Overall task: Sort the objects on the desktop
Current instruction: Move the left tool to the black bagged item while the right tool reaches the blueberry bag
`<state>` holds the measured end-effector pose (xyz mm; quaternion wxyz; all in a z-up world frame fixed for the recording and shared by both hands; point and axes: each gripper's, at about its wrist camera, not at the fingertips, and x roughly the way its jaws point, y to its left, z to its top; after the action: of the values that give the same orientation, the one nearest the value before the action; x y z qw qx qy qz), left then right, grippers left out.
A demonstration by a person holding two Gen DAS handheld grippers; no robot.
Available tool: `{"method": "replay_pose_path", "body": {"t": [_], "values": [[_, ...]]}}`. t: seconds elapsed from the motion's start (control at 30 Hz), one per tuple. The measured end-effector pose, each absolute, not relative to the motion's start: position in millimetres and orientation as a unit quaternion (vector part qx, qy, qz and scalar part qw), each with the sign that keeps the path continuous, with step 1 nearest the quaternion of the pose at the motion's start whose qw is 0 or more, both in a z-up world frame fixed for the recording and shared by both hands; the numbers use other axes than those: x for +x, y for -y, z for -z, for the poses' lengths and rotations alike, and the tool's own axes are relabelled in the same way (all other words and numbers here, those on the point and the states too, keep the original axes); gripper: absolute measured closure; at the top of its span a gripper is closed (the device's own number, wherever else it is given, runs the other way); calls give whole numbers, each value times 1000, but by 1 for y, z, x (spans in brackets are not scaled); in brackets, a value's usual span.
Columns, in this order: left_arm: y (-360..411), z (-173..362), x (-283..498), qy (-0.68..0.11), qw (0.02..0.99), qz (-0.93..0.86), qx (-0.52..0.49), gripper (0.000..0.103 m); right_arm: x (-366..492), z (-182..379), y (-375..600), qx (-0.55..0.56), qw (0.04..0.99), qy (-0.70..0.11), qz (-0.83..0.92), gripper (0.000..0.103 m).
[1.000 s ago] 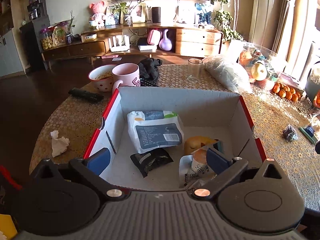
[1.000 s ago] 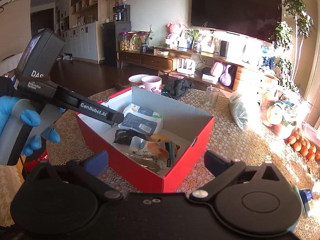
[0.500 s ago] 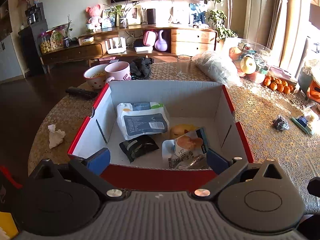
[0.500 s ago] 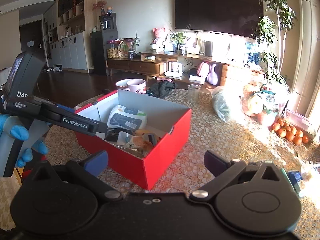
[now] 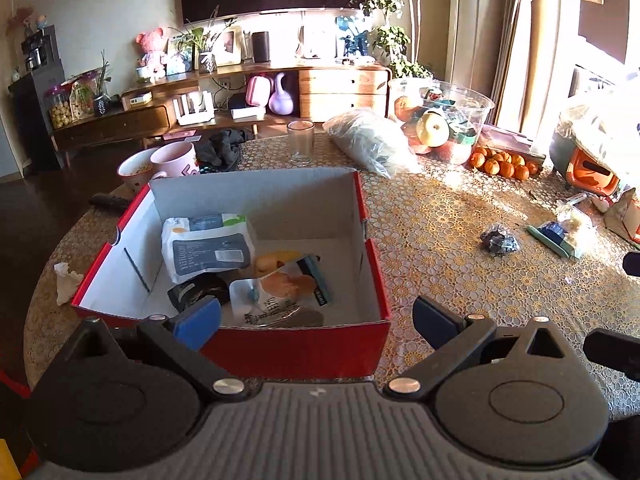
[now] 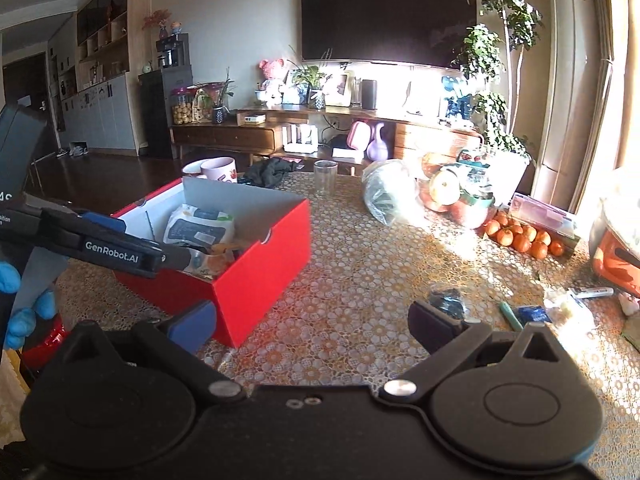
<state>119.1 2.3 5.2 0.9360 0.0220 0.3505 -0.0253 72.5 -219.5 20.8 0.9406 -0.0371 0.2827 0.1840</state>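
Observation:
A red cardboard box (image 5: 296, 350) (image 6: 256, 272) with a white inside sits on the lace-covered table and holds several snack packets, among them a white and grey pouch (image 5: 206, 246). My left gripper (image 5: 316, 322) hangs open just before the box's near wall, nothing between its fingers. My right gripper (image 6: 312, 322) is open too, above bare table right of the box. A crumpled dark wrapper (image 5: 498, 240) (image 6: 446, 300) lies on the table, just beyond the right gripper's right finger. Further right lie a green and blue packet (image 5: 554, 236) and a blue packet (image 6: 532, 314).
Behind the box stand a pink mug (image 5: 176, 160), a bowl (image 5: 134, 170), a glass (image 5: 301, 142), a plastic bag (image 5: 368, 144), a fruit bowl (image 5: 444, 120) and oranges (image 5: 502, 164). A crumpled tissue (image 5: 66, 282) lies left of the box. A blue-gloved hand (image 6: 16, 312) holds the left gripper.
Both grippers have drawn back and swung right. The left one has left the inside of the box for its near wall. The right view now takes in the dark wrapper and packets.

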Motion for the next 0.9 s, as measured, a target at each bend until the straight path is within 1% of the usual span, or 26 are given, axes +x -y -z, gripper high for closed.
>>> {"method": "replay_pose_path", "body": {"t": [0.57, 0.9], "values": [[96, -4, 127, -330, 938, 101, 42, 0, 65, -12, 312, -10, 957, -275, -94, 0], [141, -2, 138, -298, 944, 130, 55, 0, 70, -5, 356, -8, 960, -276, -50, 1]]}}
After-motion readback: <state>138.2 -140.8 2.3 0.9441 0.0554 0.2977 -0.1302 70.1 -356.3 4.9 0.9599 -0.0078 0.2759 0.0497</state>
